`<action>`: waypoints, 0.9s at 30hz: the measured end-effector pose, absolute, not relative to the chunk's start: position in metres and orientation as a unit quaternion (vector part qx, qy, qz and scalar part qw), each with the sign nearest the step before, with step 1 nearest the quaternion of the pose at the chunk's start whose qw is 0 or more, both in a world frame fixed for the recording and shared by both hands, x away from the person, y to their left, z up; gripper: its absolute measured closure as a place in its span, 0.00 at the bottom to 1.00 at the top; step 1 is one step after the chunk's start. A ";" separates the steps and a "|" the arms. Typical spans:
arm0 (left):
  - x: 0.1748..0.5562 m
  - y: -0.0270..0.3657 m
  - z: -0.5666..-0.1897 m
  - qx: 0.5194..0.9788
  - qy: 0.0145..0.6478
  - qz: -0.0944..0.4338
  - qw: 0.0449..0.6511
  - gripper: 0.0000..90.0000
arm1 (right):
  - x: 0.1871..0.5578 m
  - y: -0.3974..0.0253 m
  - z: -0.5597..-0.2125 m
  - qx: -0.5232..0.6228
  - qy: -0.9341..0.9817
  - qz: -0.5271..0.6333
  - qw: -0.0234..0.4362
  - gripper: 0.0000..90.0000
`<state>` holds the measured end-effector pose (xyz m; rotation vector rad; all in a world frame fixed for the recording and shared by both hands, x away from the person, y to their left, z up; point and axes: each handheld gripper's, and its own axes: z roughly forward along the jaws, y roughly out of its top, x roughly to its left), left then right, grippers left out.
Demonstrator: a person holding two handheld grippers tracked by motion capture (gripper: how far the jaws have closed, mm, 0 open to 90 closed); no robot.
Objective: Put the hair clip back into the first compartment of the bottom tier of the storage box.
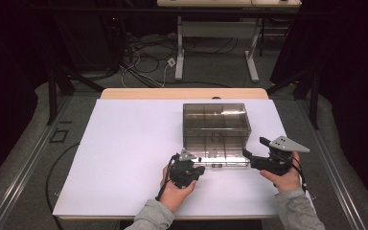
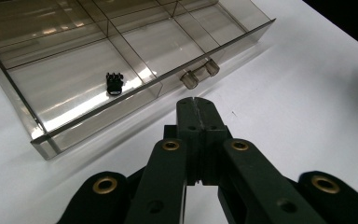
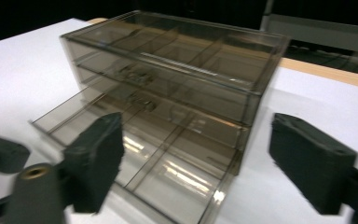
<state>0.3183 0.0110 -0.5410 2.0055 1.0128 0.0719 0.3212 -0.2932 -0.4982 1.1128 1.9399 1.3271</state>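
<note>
A smoky transparent drawer cabinet (image 1: 214, 117) stands on the white table top (image 1: 124, 153). Its bottom drawer (image 1: 216, 154) is pulled out toward me. In the left gripper view the drawer (image 2: 74, 79) has several compartments, and a small black part (image 2: 114, 83) lies in one of them. My left gripper (image 2: 196, 105) is shut with nothing in it, its tip just short of the drawer's clear handle (image 2: 199, 73). My right gripper (image 3: 200, 154) stands open in front of the drawer's right corner (image 3: 223, 186). In the high view the left gripper (image 1: 199, 170) and the right gripper (image 1: 251, 155) flank the drawer front.
The table's wooden far edge (image 1: 182, 93) shows behind the cabinet. Beyond it are a second table (image 1: 215, 28) and cables (image 1: 148, 57) on the floor. Dark frame posts (image 1: 52, 91) stand at both sides.
</note>
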 end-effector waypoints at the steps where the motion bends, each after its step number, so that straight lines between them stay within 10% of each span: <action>1: 0.319 0.012 -0.541 0.806 0.404 0.028 0.432 1.00 | 0.321 -0.293 -0.498 0.409 0.721 0.491 0.267 0.33; 14: 0.320 0.018 -0.540 0.801 0.410 0.027 0.435 1.00 | 0.306 -0.272 -0.516 0.364 0.775 0.473 0.208 0.94; 27: 0.320 0.020 -0.539 0.798 0.410 0.025 0.441 1.00 | 0.313 -0.260 -0.541 0.354 0.813 0.432 0.165 1.00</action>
